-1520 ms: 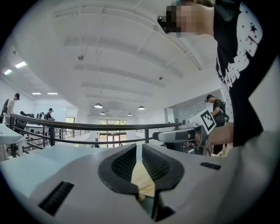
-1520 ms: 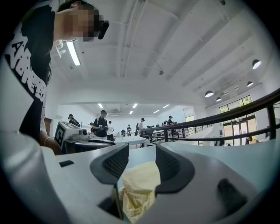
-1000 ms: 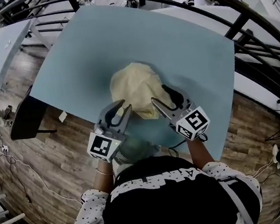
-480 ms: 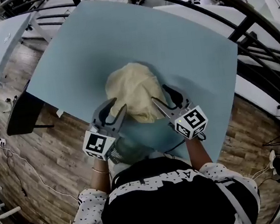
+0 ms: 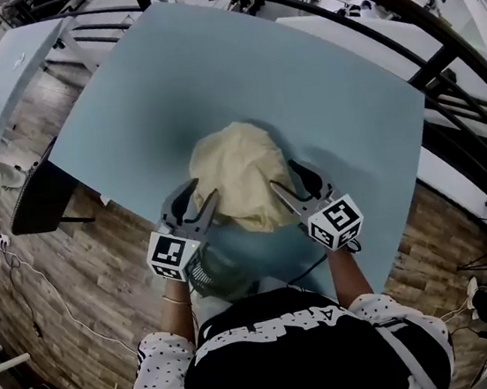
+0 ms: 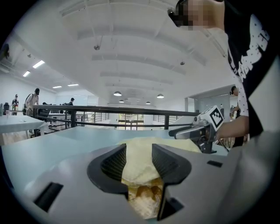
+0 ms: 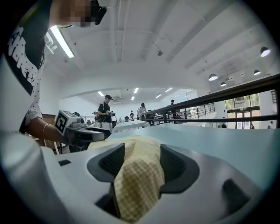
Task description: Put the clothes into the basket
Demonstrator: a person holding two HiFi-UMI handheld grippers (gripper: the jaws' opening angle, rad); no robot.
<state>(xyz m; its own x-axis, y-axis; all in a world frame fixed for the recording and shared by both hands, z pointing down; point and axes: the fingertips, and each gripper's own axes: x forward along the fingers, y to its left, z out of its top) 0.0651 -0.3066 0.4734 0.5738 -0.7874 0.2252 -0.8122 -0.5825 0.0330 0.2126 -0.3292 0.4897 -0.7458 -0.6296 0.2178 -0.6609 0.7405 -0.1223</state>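
A crumpled pale yellow checked cloth (image 5: 241,176) lies in a heap on the light blue table (image 5: 319,90), near its front edge. My left gripper (image 5: 205,189) is at the heap's near left side. Its jaws have just been opening, and a fold of the cloth (image 6: 144,153) lies loosely between them. My right gripper (image 5: 282,172) is at the near right side, and the cloth (image 7: 140,175) fills the gap between its pads and bulges up there. A round grey-green container (image 5: 222,270), possibly the basket, sits below the table edge in front of the person.
A black railing (image 5: 439,57) curves round the far and right sides of the table. A dark chair-like object (image 5: 41,200) stands on the wooden floor at the left. More tables and several people are far off.
Both grippers have come down with the cloth, which now sits lower and flatter on the table. The left jaws stand wider apart than before.
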